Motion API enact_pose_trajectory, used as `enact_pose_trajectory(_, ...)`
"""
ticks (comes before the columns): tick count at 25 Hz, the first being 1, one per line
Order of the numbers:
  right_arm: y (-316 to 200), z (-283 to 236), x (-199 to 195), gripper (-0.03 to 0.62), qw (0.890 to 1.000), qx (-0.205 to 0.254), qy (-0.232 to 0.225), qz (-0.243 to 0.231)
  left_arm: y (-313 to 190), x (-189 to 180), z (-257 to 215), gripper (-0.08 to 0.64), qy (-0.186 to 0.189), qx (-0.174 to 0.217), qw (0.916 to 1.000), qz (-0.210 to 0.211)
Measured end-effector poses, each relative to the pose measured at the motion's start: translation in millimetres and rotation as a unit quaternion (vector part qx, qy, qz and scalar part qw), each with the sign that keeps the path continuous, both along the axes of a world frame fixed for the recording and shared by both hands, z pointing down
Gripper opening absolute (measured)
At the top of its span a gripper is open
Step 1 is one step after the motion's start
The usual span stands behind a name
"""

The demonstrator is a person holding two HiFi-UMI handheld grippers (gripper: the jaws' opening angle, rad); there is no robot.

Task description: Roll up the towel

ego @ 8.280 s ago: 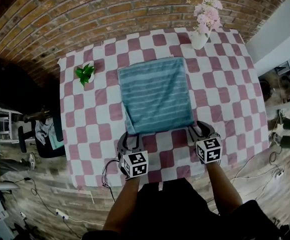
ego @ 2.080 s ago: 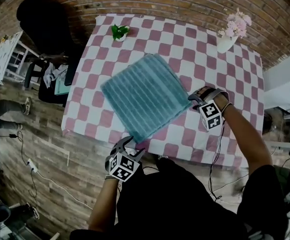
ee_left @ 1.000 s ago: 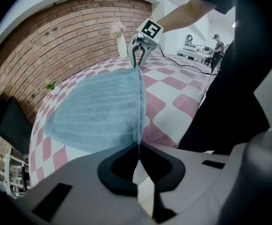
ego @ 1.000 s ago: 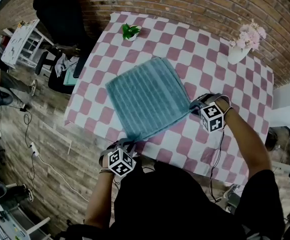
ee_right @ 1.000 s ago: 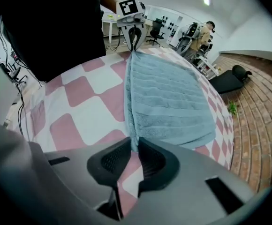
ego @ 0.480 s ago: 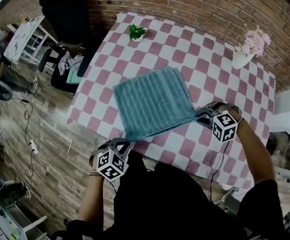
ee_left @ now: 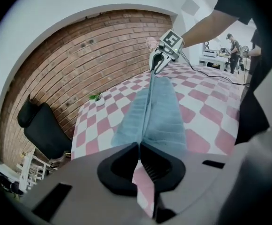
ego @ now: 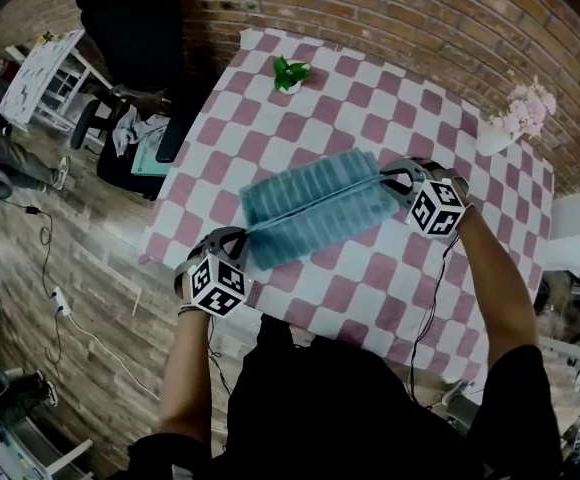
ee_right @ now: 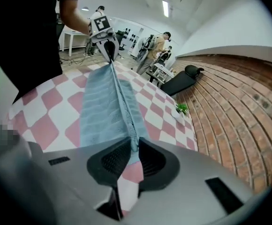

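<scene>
The left gripper [ego: 238,238] was pinched shut on one corner of the towel [ego: 315,208]. The right gripper [ego: 388,178] was pinched shut on the next corner, so that edge was pulled tight between them while the rest drooped onto the table [ego: 390,278]. It looked like the start of the roll, so next both should lay that edge over the towel evenly. The little green plant [ego: 290,72] and the flower vase [ego: 515,123] stood well beyond the towel, out of the way.

Teal ribbed towel [ego: 315,208], one edge stretched taut between left claw [ego: 241,237] and right claw [ego: 393,180], the rest sagging below.
</scene>
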State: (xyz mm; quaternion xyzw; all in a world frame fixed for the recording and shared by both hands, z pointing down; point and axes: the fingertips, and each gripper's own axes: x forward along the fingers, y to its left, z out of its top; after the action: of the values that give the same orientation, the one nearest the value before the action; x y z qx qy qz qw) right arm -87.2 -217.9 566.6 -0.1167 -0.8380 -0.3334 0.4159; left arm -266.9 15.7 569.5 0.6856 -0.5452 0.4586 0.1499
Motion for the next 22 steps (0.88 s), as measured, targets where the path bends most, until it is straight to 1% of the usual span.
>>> enact_pose_trajectory(3, -19, 16, -20, 0.052, 1.0, 0.007, 0.01, 0.025, -23, -24, 10, 0.018, -0.006, 0.006, 0.9999, -0.007)
enact_pose_trajectory(5, -31, 26, -30, 0.052, 0.999, 0.009, 0.019, 0.041, -37, -38, 17, 0.018, -0.01, 0.006, 0.9999, -0.005)
enact_pose_trajectory(11, -57, 51, -53, 0.052, 0.995, 0.009, 0.047, 0.089, -73, -71, 44, 0.02, -0.021, -0.016, 0.9991, 0.034)
enact_pose_trajectory(13, -64, 58, -58, 0.054, 0.992, 0.013, 0.051, 0.112, -80, -79, 52, 0.029, -0.026, -0.018, 0.9988, 0.037)
enact_pose_trajectory(14, -68, 60, -61, 0.058, 0.991, 0.018, 0.047, 0.128, -82, -84, 54, 0.052, -0.029, -0.015, 0.9989, 0.033)
enact_pose_trajectory(15, -71, 60, -64, 0.079, 0.988, 0.019, 0.039, 0.147, -84, -89, 54, 0.084, -0.03, -0.008, 0.9992, 0.027)
enact_pose_trajectory(16, -74, 58, -65, 0.098, 0.985, 0.017, 0.025, 0.169, -85, -94, 53, 0.15, -0.026, 0.002, 0.9995, 0.02)
enact_pose_trajectory(17, -74, 52, -66, 0.149, 0.981, 0.01, 0.005, 0.194, -85, -97, 50, 0.235, -0.02, 0.013, 0.9996, 0.015)
enact_pose_trajectory(18, -72, 43, -65, 0.208, 0.976, 0.003, -0.02, 0.218, -84, -100, 45, 0.279, -0.014, 0.023, 0.9995, 0.016)
enact_pose_trajectory(20, -57, 21, -62, 0.216, 0.964, -0.014, -0.077, 0.252, -79, -100, 35, 0.287, -0.001, 0.042, 0.9986, 0.034)
enact_pose_trajectory(22, -26, 0, -58, 0.216, 0.955, -0.032, -0.127, 0.265, -71, -97, 27, 0.285, 0.004, 0.051, 0.9966, 0.065)
